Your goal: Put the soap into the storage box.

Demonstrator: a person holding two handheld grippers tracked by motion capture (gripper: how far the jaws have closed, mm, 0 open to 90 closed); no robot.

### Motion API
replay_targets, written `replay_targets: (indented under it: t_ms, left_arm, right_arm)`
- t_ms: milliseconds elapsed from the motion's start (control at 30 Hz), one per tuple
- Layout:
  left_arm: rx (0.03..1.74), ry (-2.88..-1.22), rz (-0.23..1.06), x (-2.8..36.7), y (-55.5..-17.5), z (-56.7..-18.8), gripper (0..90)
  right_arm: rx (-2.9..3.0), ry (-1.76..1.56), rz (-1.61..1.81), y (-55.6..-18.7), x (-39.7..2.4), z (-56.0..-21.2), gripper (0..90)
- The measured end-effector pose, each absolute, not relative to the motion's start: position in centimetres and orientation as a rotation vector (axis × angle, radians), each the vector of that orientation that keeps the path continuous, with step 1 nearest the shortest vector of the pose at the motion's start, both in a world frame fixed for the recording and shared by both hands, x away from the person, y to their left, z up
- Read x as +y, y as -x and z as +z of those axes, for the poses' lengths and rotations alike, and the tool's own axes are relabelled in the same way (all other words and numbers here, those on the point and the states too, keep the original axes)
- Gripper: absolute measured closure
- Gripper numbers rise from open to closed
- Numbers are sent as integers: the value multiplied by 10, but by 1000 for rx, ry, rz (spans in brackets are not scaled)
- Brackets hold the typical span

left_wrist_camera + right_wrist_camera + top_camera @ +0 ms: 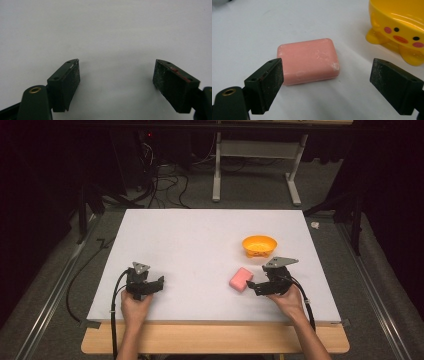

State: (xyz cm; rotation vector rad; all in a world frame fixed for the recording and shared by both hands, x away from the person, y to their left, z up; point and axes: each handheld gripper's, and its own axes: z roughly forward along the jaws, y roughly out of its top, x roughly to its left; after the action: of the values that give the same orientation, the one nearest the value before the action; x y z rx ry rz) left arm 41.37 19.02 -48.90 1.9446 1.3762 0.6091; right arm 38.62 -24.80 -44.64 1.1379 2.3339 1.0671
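A pink bar of soap lies flat on the white table. Just behind it stands a yellow duck-faced bowl. My right gripper sits just right of the soap, open, jaws wide apart, the soap lying just ahead of the tips and touching neither pad. My left gripper rests at the table's front left, open, with bare table between its jaws.
The white table top ends at a wooden front edge. A white desk frame and tangled cables stand on the floor beyond the far edge. Metal rails run along both sides.
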Motion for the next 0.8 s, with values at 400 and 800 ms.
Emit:
replay_targets:
  t_ms: [400,800]
  left_arm:
    - [1376,-1945,609,190,-414,-489,220]
    - [1376,-1944,610,190,-414,-489,220]
  right_arm:
    - [2392,-1065,1036,-396,-227,-445,124]
    - [2465,-1054,963,-408,-211,-450,122]
